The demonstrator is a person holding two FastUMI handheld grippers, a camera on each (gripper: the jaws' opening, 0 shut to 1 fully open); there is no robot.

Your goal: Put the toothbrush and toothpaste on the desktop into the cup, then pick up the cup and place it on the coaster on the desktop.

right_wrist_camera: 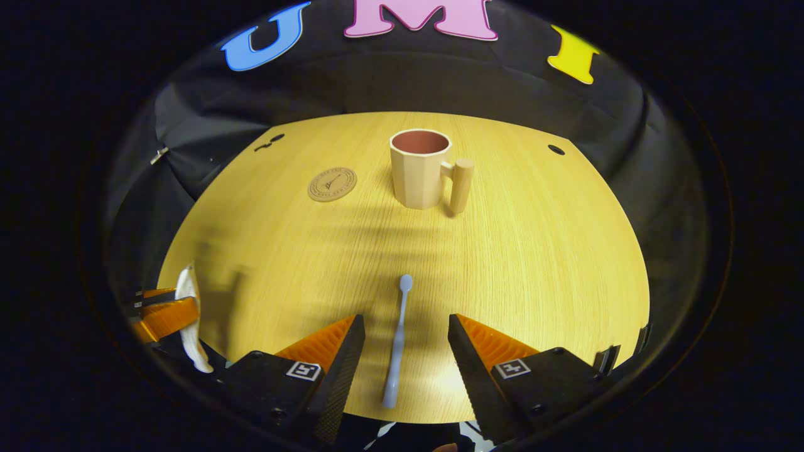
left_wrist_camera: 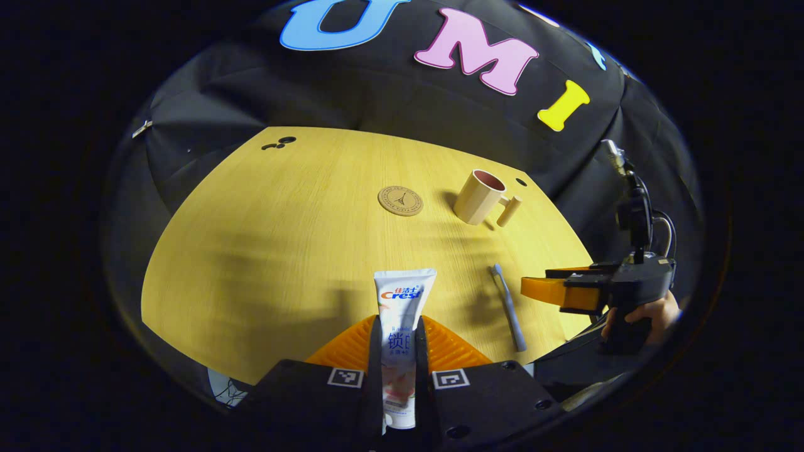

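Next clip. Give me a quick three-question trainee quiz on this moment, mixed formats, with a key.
1. True or false: the left gripper is shut on the toothpaste.
2. The toothbrush lies: A) in the cup; B) flat on the desktop between the right gripper's open jaws; C) on the coaster.
3. Fill in: the cup's handle points away from the ____.

Key: 1 true; 2 B; 3 coaster.
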